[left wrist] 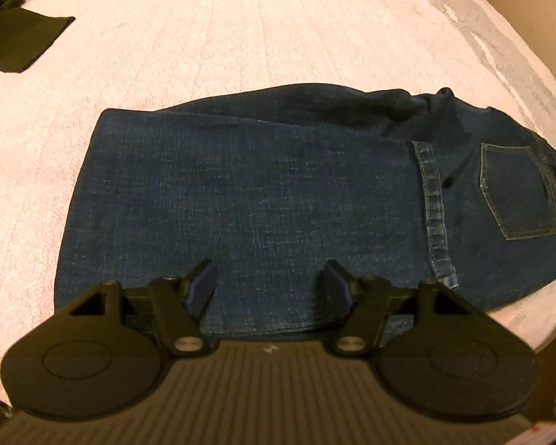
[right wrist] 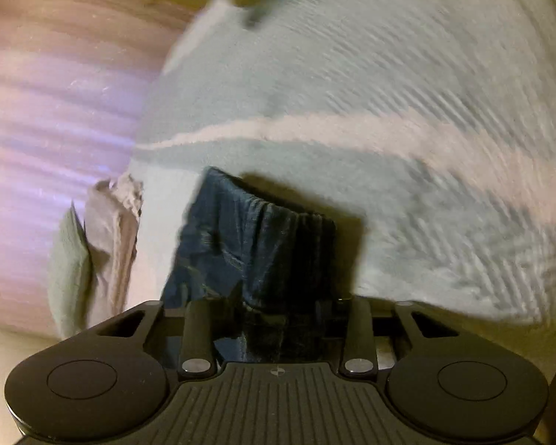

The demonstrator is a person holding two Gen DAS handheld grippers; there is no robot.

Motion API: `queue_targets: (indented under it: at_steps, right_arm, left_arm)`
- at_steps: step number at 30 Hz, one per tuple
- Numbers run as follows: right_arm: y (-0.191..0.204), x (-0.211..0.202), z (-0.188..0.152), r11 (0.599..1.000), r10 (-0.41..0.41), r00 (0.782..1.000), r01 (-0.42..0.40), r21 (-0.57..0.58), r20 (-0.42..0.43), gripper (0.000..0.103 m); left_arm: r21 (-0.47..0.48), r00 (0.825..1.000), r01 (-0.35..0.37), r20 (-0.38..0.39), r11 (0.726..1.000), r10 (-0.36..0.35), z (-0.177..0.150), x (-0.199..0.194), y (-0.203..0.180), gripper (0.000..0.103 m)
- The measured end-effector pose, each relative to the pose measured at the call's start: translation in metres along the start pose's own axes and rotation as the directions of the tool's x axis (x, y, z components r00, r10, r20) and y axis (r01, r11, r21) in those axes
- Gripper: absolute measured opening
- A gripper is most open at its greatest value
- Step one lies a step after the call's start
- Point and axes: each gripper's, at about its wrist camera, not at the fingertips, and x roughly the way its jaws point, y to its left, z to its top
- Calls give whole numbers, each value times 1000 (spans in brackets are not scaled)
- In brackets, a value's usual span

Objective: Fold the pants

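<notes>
While the left gripper (left wrist: 270, 289) spreads its jaws above folded jeans (left wrist: 259, 200), the right gripper (right wrist: 278, 319) pinches denim.

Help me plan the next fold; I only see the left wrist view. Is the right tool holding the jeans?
Observer: Yes, a bunched fold of the jeans stands in the right tool, and the denim hides its tips.
Operator: Anything lying near it?
Observer: A crumpled beige cloth lies left of that denim, at the bed edge.
Operator: Is that view sharp?
Observer: No, the bedspread is smeared by blur.
</notes>
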Motion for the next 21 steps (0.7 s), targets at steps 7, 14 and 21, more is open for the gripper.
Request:
queue_targets:
  at_steps: [7,14,21]
  right_arm:
    - [142,-29,-51,839,-37,986,119,-530,164,25]
    - [277,-55,-216,318,170,969,121,-940,182,25]
    - [269,-26,-435,-357,154,969,-126,-926,-191,25]
  left_arm:
    - [-27,996,60,66,998,-58,13,-29,29,58]
    - [-113,992,37,124,993,-22,11,-70,113,58]
    - [-246,996,-6,89,969,29,-17,-75,204,58]
